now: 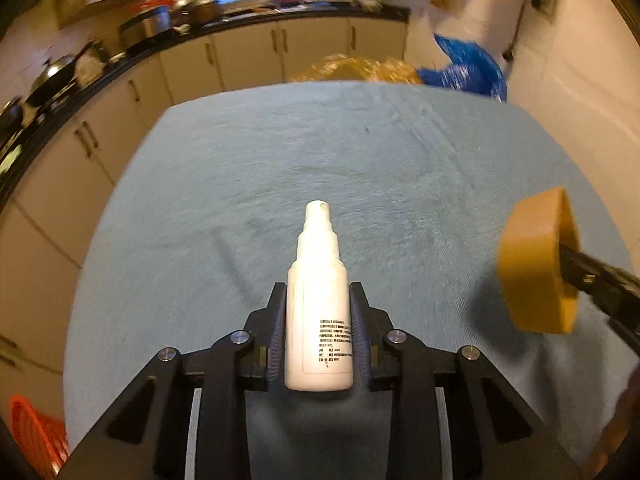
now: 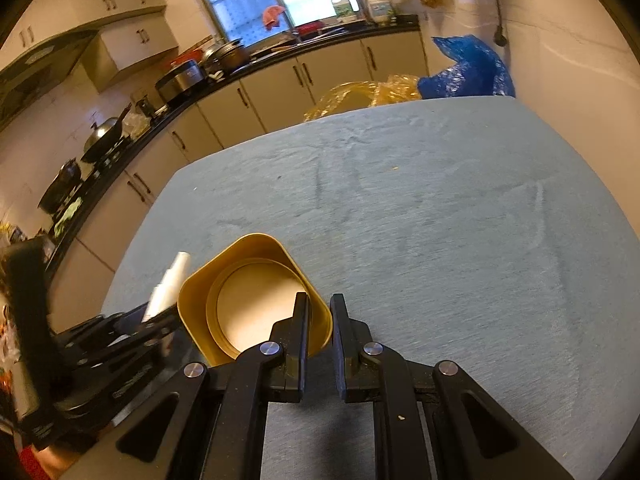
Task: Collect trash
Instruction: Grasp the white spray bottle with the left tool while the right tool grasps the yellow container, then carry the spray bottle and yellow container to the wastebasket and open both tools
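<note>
My left gripper (image 1: pixel 319 292) is shut on a white spray bottle (image 1: pixel 319 312), nozzle pointing forward, held above the blue-covered table (image 1: pixel 360 168). My right gripper (image 2: pixel 320 304) is shut on the rim of a yellow container (image 2: pixel 248 292), its open side facing the camera. In the left wrist view the yellow container (image 1: pixel 536 268) hangs at the right on the right gripper's fingers. In the right wrist view the bottle (image 2: pixel 168 284) and left gripper show at the lower left.
A yellow plastic bag (image 2: pixel 360 96) and a blue plastic bag (image 2: pixel 468 72) sit beyond the table's far edge. Kitchen cabinets and a counter with pots (image 2: pixel 224 60) run along the left and back. An orange basket (image 1: pixel 32 432) is at the lower left.
</note>
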Demonstrator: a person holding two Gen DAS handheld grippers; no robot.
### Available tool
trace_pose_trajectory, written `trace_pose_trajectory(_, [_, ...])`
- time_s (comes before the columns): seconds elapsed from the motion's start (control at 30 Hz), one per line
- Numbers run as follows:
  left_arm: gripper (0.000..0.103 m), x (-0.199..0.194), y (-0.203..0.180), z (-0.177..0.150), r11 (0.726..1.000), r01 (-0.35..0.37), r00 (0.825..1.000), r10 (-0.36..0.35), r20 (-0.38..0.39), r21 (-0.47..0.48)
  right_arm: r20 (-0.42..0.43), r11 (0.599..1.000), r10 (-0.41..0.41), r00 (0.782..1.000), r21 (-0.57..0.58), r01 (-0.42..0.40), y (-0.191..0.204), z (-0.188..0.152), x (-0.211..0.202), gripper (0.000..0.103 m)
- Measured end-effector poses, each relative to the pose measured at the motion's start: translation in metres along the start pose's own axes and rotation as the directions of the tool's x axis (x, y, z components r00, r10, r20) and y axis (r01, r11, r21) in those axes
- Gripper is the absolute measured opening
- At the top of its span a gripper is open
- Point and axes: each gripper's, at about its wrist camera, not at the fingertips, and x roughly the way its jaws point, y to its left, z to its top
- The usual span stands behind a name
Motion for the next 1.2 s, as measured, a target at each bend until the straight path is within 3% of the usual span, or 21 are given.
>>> trace_pose_trajectory(0.23, [0.029, -0.063, 0.031, -0.037, 0.994, -0.038, 0.993, 0.049, 0.111, -0.099, 0.015, 0.991, 0.028, 1.0, -0.128, -0.026, 0.037, -0.014, -0.005, 0.011])
trace_pose_trajectory(0.4, [0.029, -0.103, 0.042, -0.061, 0.988, -0.089, 0.978, 0.111, 0.177, -0.128, 0.036, 0.976, 0.063, 0.997, -0.21, -0.054, 0.06, -0.025, -0.013, 0.011])
trace_pose_trajectory(0.87, [0.029, -0.173, 0.063, -0.113, 0.977, -0.122, 0.952, 0.165, 0.257, -0.175, 0.045, 0.953, 0.114, 0.992, -0.286, -0.097, 0.101, -0.058, -0.062, 0.011])
trace_pose_trajectory(1.2, [0.029, -0.21, 0.103, -0.141, 0.958, -0.137, 0.934, 0.21, 0.291, -0.25, 0.019, 0.914, 0.182, 0.983, -0.371, -0.162, 0.162, -0.076, -0.082, 0.011])
